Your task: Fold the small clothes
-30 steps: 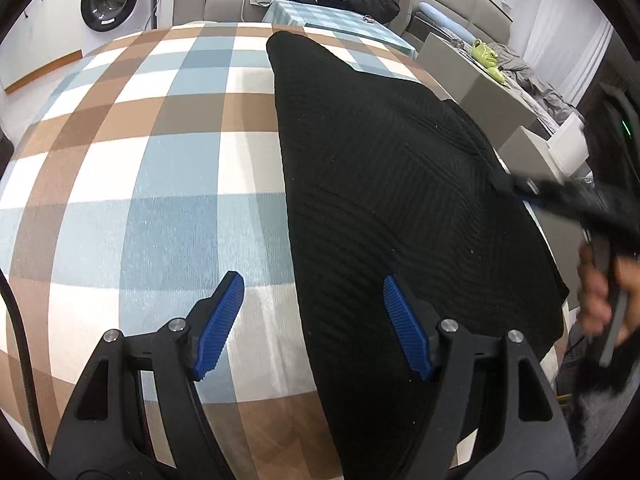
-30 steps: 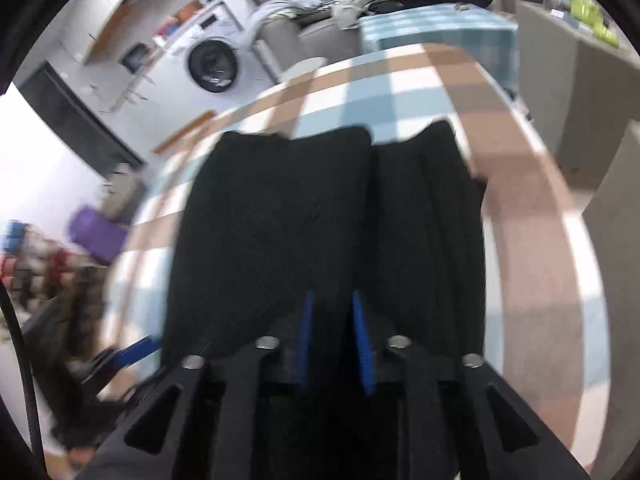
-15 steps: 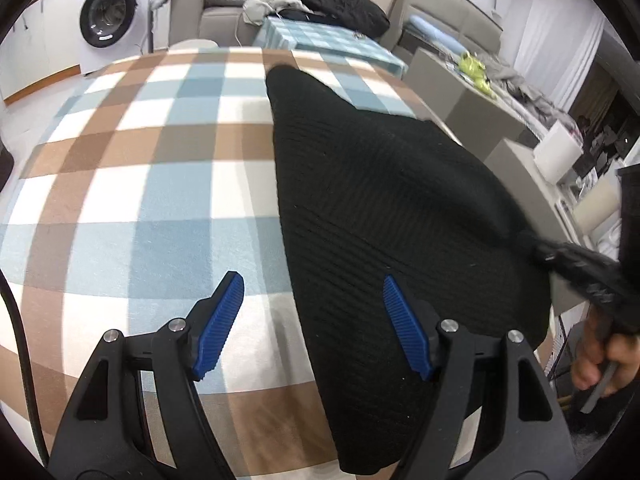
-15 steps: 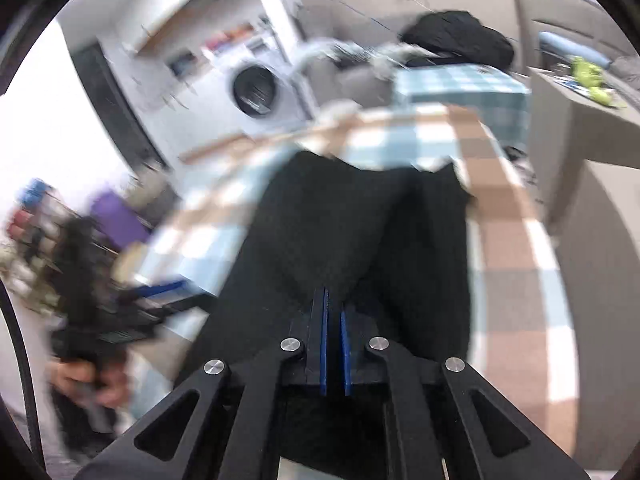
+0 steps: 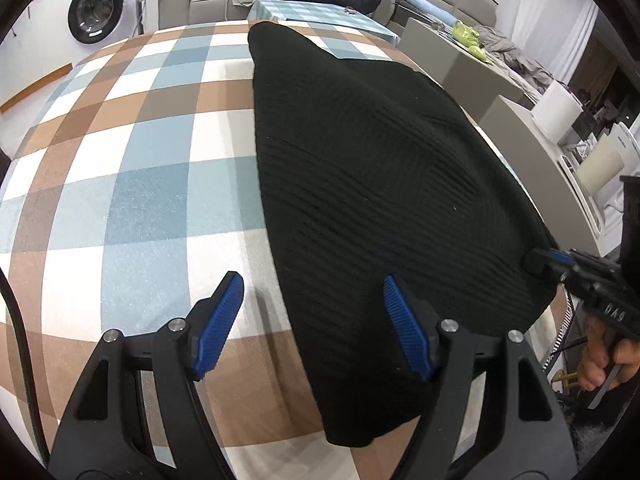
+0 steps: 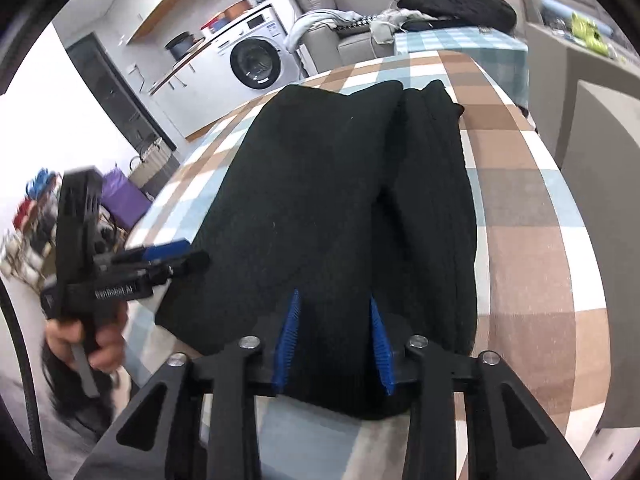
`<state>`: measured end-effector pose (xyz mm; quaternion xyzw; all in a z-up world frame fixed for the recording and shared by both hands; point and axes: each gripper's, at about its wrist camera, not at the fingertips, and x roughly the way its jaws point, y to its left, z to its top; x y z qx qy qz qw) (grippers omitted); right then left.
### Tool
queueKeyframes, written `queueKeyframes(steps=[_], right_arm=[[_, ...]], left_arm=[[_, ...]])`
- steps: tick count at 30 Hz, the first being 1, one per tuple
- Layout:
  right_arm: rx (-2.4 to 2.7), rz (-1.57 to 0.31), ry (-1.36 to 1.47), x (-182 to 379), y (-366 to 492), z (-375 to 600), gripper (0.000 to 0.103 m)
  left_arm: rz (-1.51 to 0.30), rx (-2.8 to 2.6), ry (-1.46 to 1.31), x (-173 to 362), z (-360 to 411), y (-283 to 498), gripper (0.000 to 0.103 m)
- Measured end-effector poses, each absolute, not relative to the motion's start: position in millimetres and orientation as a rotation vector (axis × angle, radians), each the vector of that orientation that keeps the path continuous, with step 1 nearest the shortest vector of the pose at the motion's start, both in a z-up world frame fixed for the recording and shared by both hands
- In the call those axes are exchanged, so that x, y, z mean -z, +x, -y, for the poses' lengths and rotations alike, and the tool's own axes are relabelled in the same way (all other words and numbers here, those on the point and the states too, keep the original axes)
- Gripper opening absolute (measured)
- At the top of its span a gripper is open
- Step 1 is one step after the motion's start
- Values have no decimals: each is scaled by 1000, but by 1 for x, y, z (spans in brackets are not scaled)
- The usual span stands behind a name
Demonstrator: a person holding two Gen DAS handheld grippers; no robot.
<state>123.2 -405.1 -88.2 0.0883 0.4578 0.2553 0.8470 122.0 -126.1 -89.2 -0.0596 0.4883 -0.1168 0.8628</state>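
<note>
Moved: my right gripper (image 6: 333,338) slid to the black ribbed knit garment's (image 5: 380,184) 4 o'clock edge, jaws just parting, fabric between.
Left gripper (image 5: 314,320): pitched down, fingers spread.

Left of my black knit garment (image 5: 380,184) the checked tablecloth (image 5: 132,184) lies bare; grey cabinets (image 6: 600,184) flank the table's right edge.

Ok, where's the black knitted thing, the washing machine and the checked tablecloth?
black knitted garment (image 5: 380,184): left wrist view, middle of its ribbed knit.
washing machine (image 6: 256,62): right wrist view, its round door.
checked tablecloth (image 5: 152,208): left wrist view, a bare blue square.
</note>
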Motion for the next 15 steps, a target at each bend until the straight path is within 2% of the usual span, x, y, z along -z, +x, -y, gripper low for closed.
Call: queueKeyframes(steps=[1,4,7,9,11,12,15], right_arm=[[-566,-949,198,83,120,406,8],[-570,-964,214,77,122,409,8],[-495,-1087,168,100,131,408,9],[-517,-1061,189,92,133,409,18],[-533,-1025,183,80,143,404,43],[-542,-1006,178,74,152,401,47],[-551,-984,220,70,194,394,47]], left_arm=[[-1023,246,-125,89,126,121,70],[-1026,247,-134,90,123,121,70],[-1029,236,-125,92,120,122,70],[-1023,235,-127,91,118,121,70],[-1021,239,-138,89,115,122,70],[-1015,234,-145,87,112,123,70],[-1009,219,-160,84,107,126,70]])
